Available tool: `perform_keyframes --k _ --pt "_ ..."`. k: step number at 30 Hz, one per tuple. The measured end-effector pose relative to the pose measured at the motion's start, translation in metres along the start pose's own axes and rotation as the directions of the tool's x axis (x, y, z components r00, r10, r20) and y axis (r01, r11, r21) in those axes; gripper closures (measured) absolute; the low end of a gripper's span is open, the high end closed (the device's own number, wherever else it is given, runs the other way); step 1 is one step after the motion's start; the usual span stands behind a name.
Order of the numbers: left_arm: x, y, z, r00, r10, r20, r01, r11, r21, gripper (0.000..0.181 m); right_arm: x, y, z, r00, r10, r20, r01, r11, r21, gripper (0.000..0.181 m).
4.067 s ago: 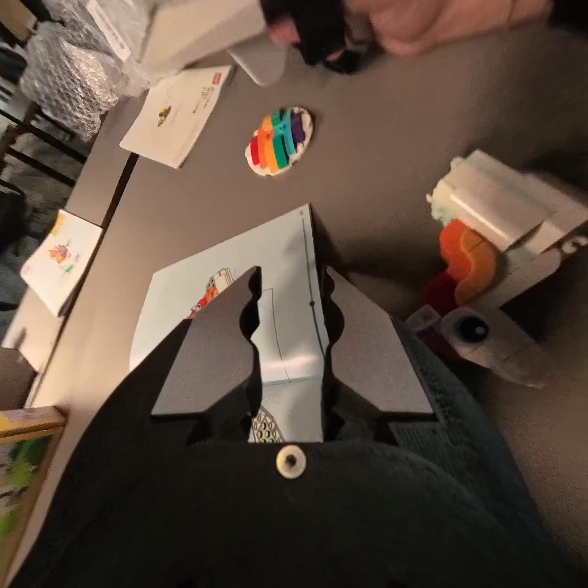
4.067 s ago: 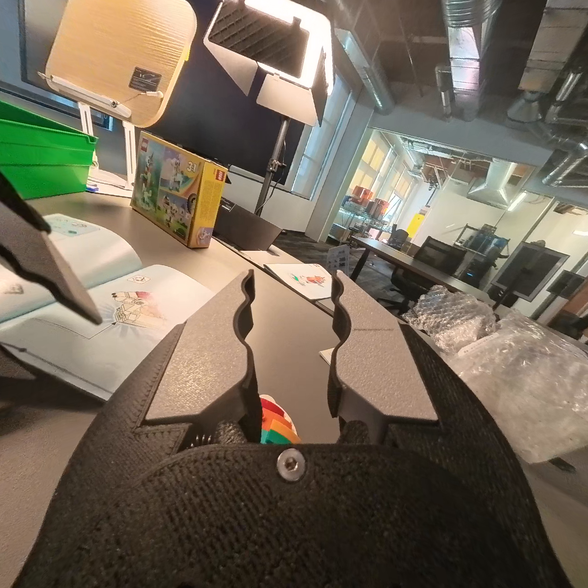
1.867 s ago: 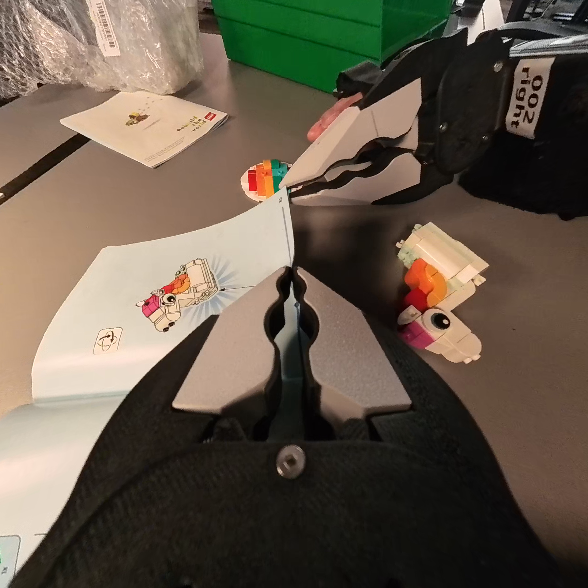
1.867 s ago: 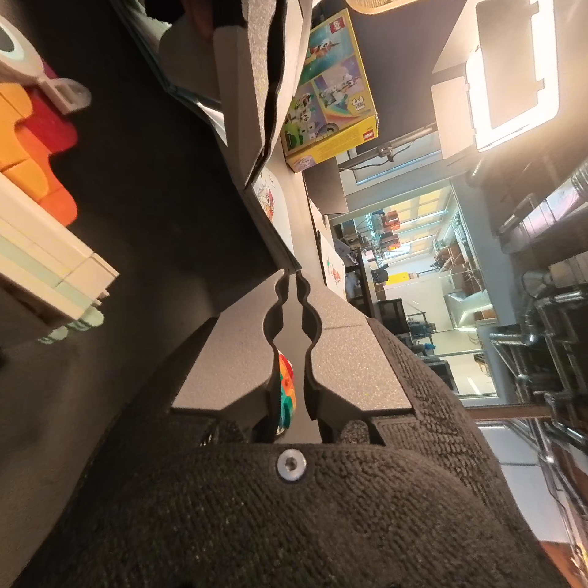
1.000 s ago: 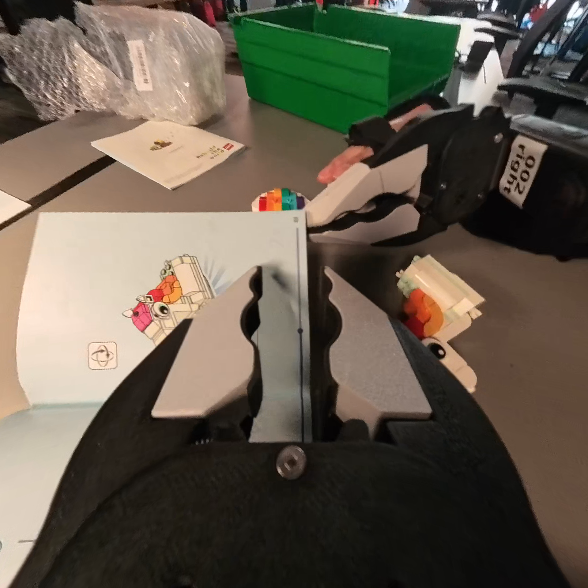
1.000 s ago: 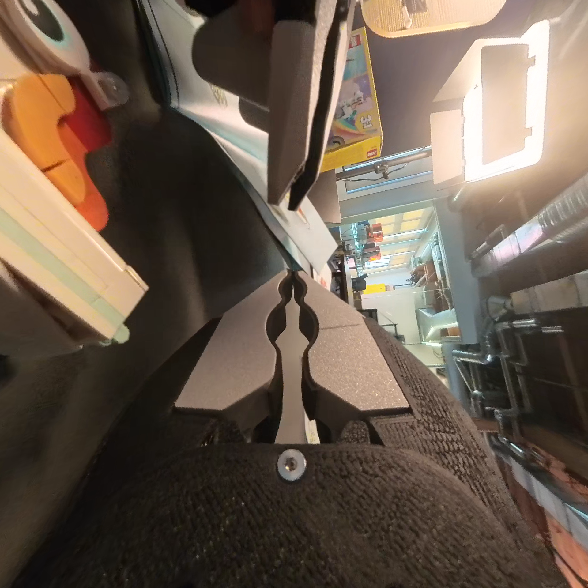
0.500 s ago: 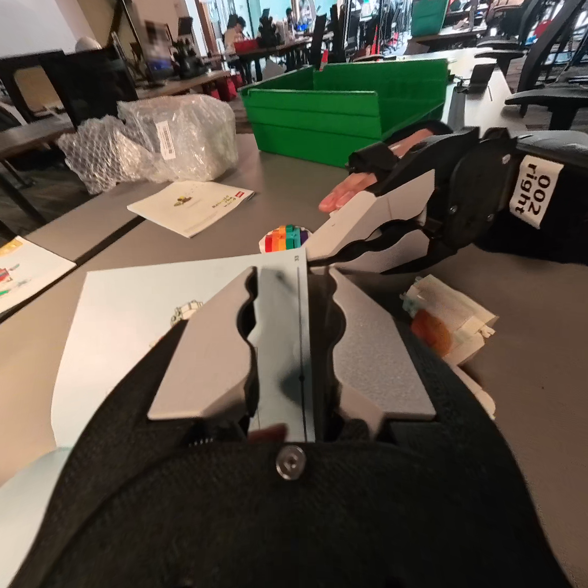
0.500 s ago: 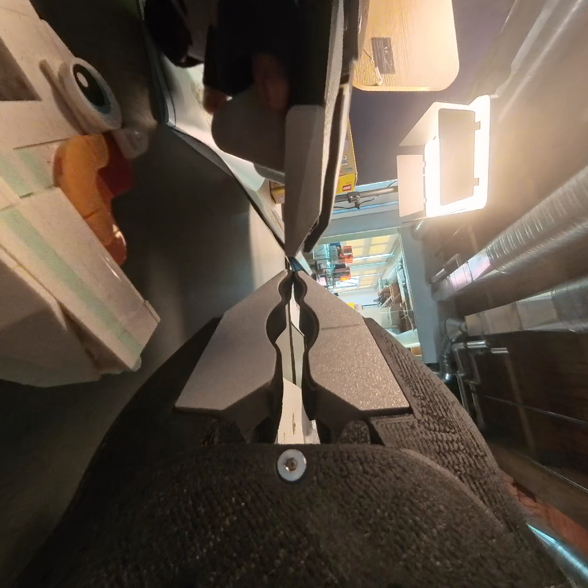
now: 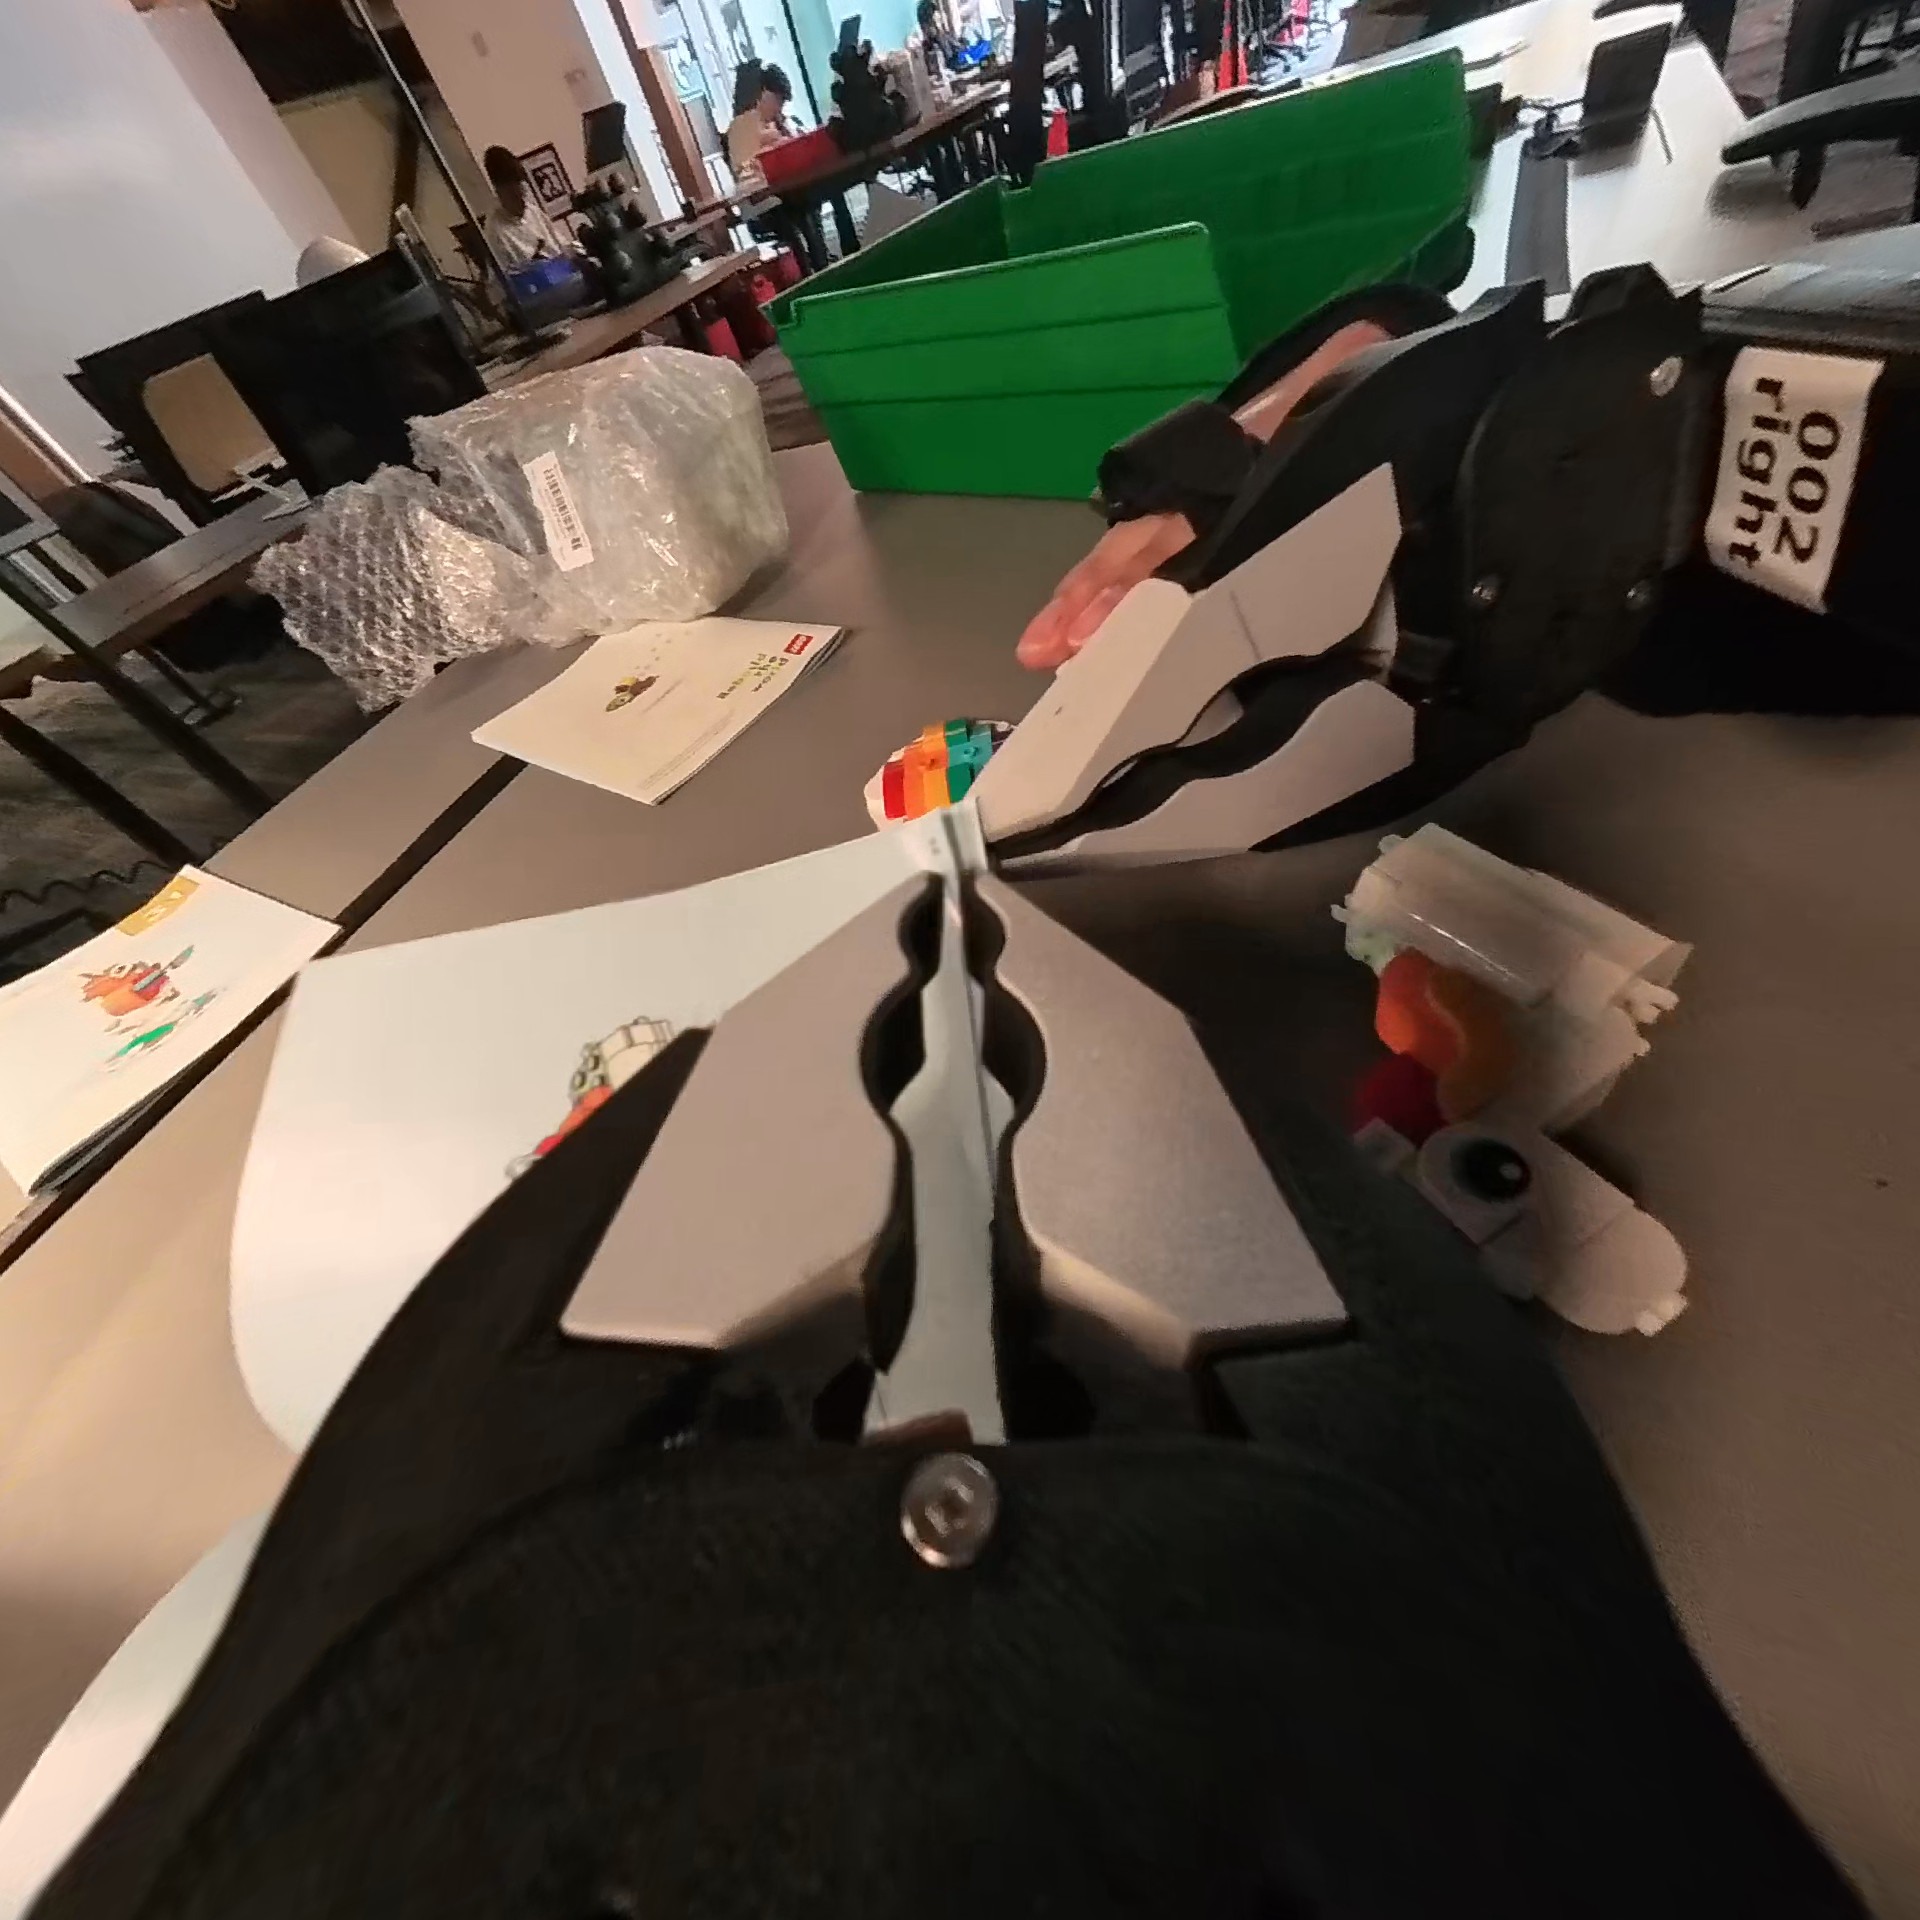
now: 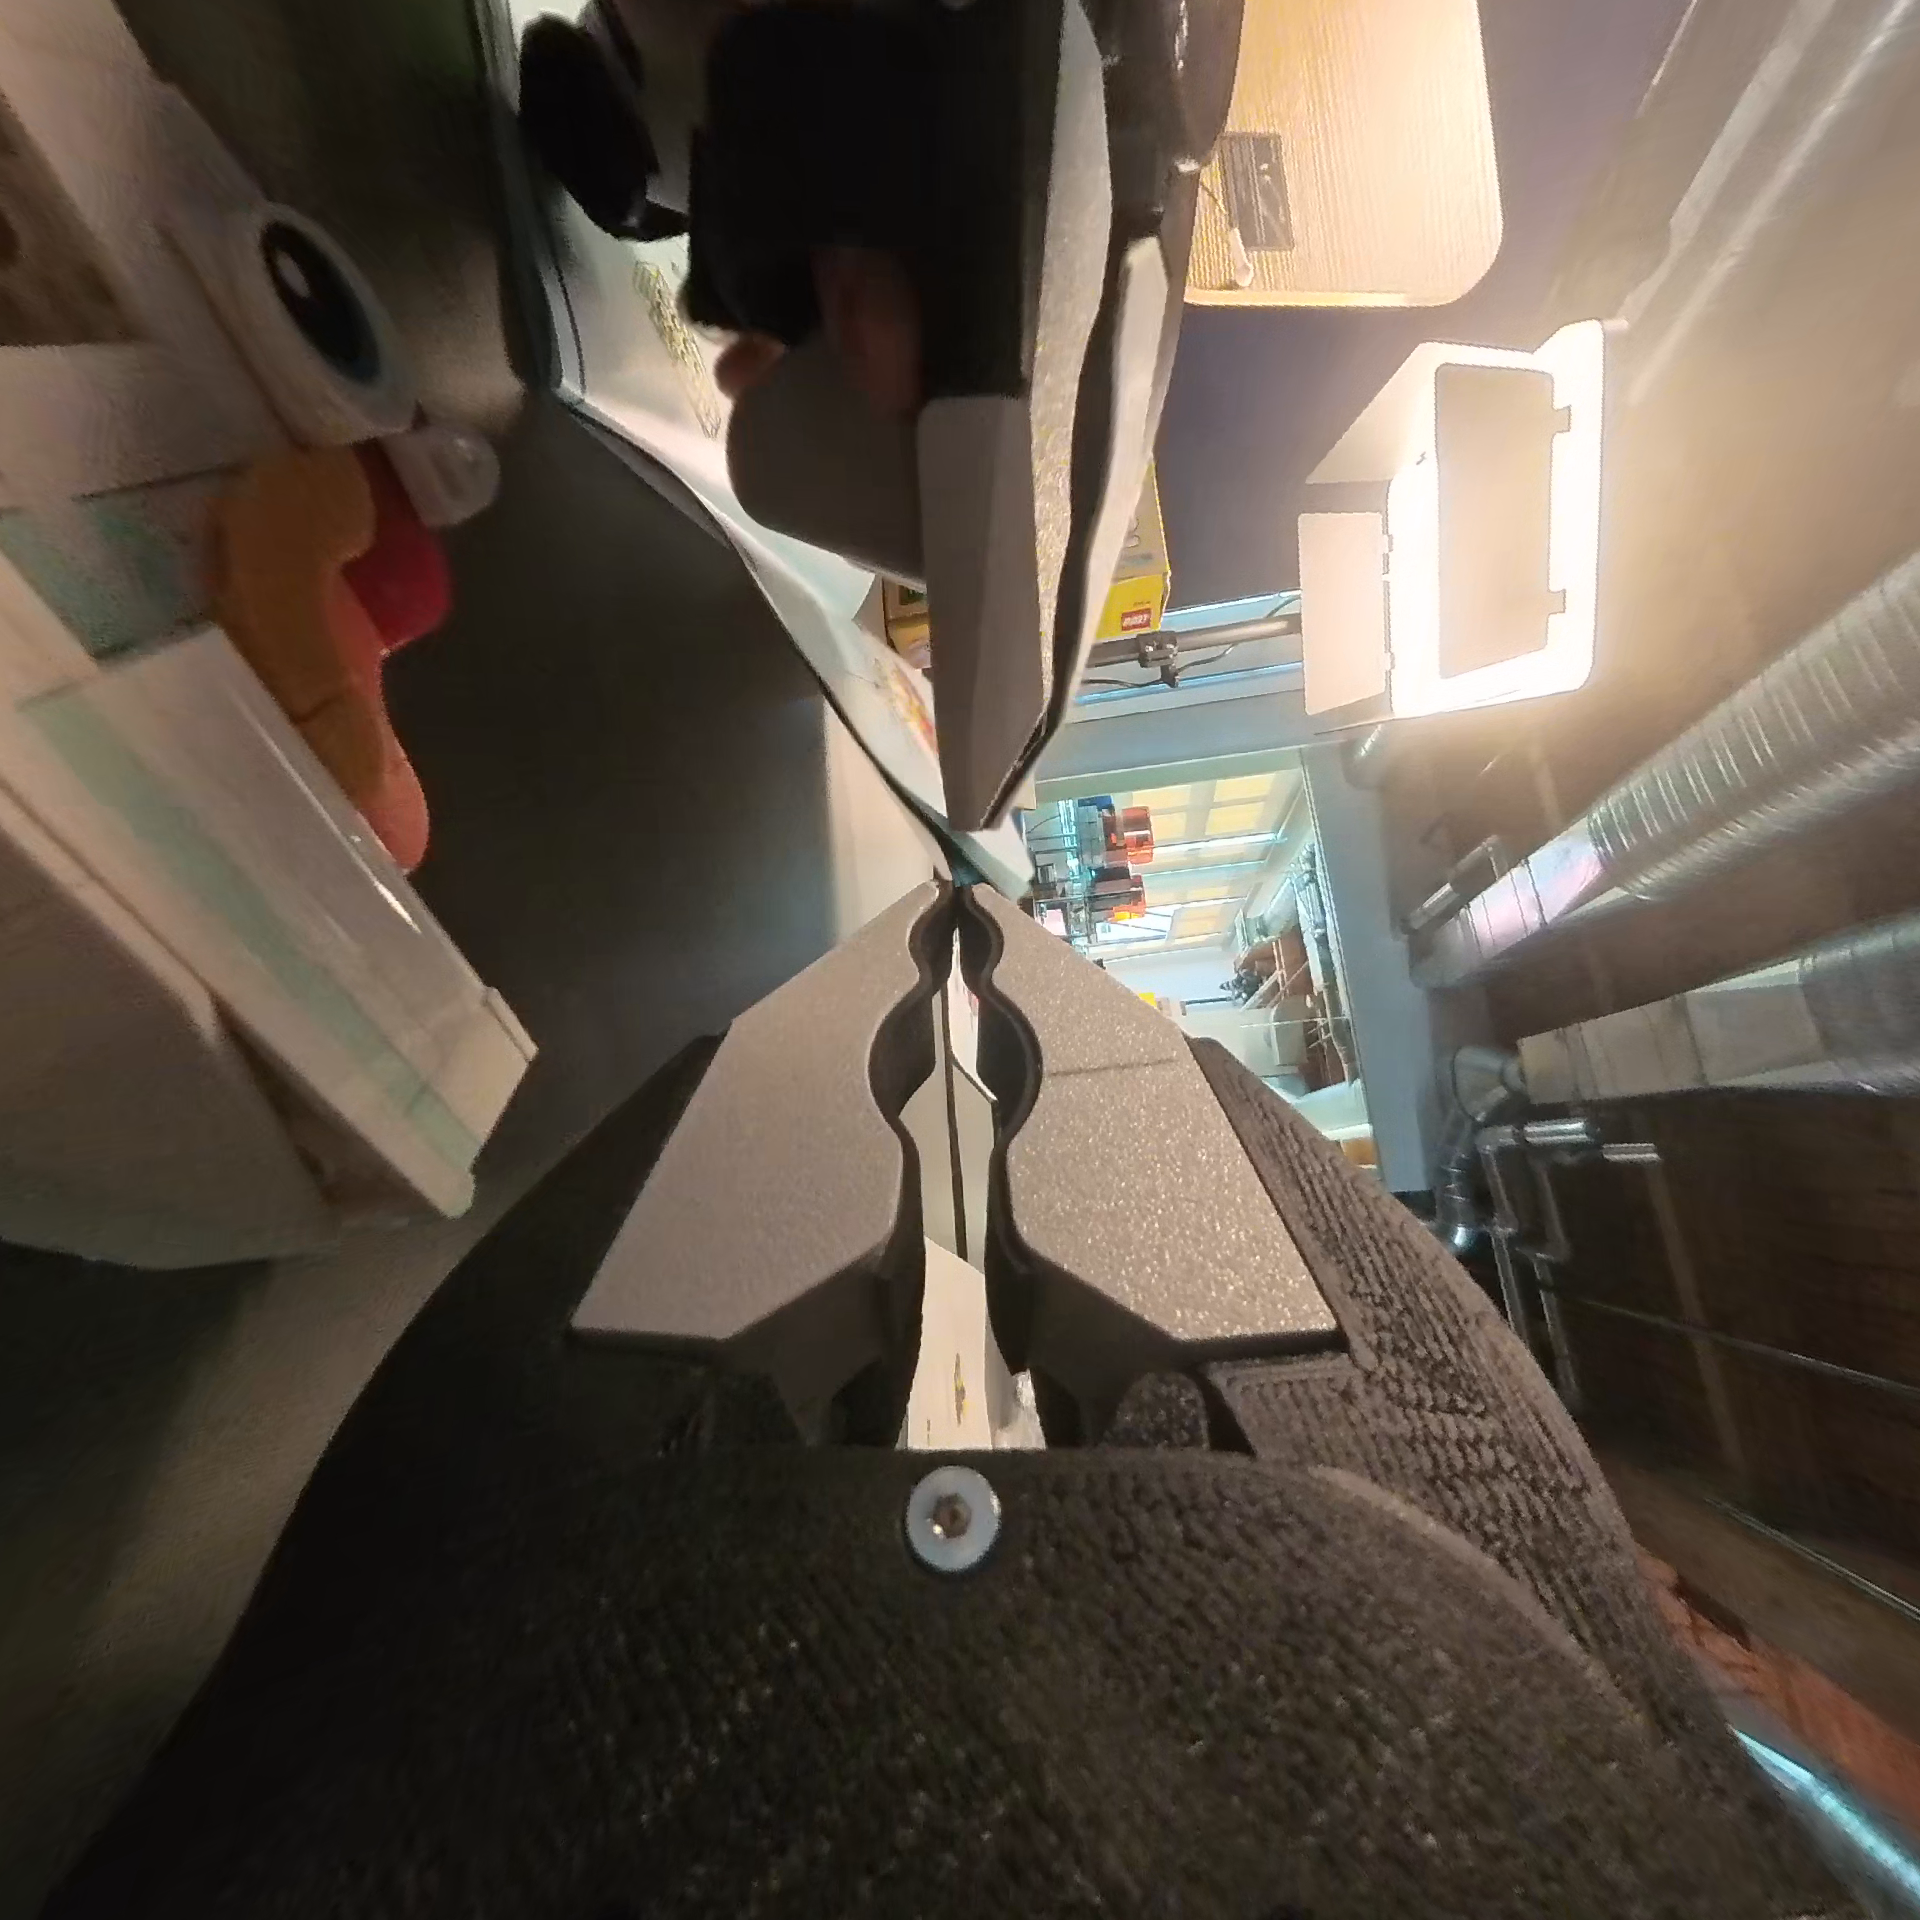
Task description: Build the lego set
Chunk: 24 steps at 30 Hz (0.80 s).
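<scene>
The open instruction booklet's light-blue page point(image 9: 499, 1039) lies curled up off the grey table. My left gripper point(image 9: 951, 883) is shut on the page's right edge, and the sheet runs back between its fingers. My right gripper point(image 9: 987, 826) comes in from the right and is shut on the same page's far corner, tip to tip with the left. In the right wrist view, my right gripper point(image 10: 956, 899) pinches the page edge point(image 10: 883, 675), with the left gripper point(image 10: 977, 810) just beyond. A white lego animal with orange and red parts point(image 9: 1527, 977) lies to the right and also shows in the right wrist view point(image 10: 208, 831).
A small rainbow lego piece point(image 9: 930, 764) sits behind the grippers. A green bin point(image 9: 1039, 312) stands at the back, with bubble-wrapped parcels point(image 9: 582, 499) to its left. Two other booklets point(image 9: 665, 696) point(image 9: 114, 997) lie on the table. The lego box point(image 10: 1132, 582) is partly visible. Left and right tips are no more than a few centimetres apart.
My left gripper has closed on the page edge, which it was open around half a second ago. The page has lifted. My right gripper has stayed shut at the page corner.
</scene>
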<state>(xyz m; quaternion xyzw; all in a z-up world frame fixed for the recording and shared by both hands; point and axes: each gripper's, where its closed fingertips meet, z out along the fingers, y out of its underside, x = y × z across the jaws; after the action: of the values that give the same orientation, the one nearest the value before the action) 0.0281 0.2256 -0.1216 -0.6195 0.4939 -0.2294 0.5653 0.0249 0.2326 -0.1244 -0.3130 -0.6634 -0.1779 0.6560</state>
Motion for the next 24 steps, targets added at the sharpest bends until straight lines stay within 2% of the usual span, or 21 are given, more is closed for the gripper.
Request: perform_keyframes --k 1,8,12,17,20,22,24 --pt "0.001 0.000 0.000 1.000 0.000 -0.007 0.000 1.000 -0.001 0.181 0.000 0.000 0.000 1.000 0.000 0.000 0.000 1.000 0.000 0.181" --pt "0.000 0.001 0.000 0.992 -0.108 -0.063 0.107 0.994 -0.017 0.181 -0.001 0.000 0.000 1.000 -0.003 0.005 0.003 1.000 -0.001 0.181" --pt "-0.009 0.001 -0.004 0.986 -0.161 -0.040 0.160 0.987 -0.023 0.181 -0.003 0.002 -0.001 1.000 -0.004 0.020 0.004 1.000 -0.006 0.181" --pt "-0.019 0.001 -0.009 0.969 -0.245 -0.030 0.244 0.969 -0.020 0.181 -0.003 0.021 -0.008 0.997 0.045 0.063 -0.041 0.997 -0.058 0.178" --pt "-0.023 0.000 -0.012 0.960 -0.279 -0.031 0.279 0.960 -0.008 0.181 0.011 0.040 -0.017 0.992 0.126 0.015 -0.124 0.988 -0.096 0.175" --pt "-0.025 -0.001 -0.014 0.956 -0.293 -0.032 0.293 0.956 0.002 0.181 0.019 0.042 -0.020 0.970 0.245 0.000 -0.244 0.967 -0.079 0.175" --pt "-0.025 -0.003 -0.016 0.953 -0.301 -0.035 0.302 0.953 0.010 0.181 0.009 0.025 -0.014 0.878 0.455 0.145 -0.453 0.890 -0.048 0.181"
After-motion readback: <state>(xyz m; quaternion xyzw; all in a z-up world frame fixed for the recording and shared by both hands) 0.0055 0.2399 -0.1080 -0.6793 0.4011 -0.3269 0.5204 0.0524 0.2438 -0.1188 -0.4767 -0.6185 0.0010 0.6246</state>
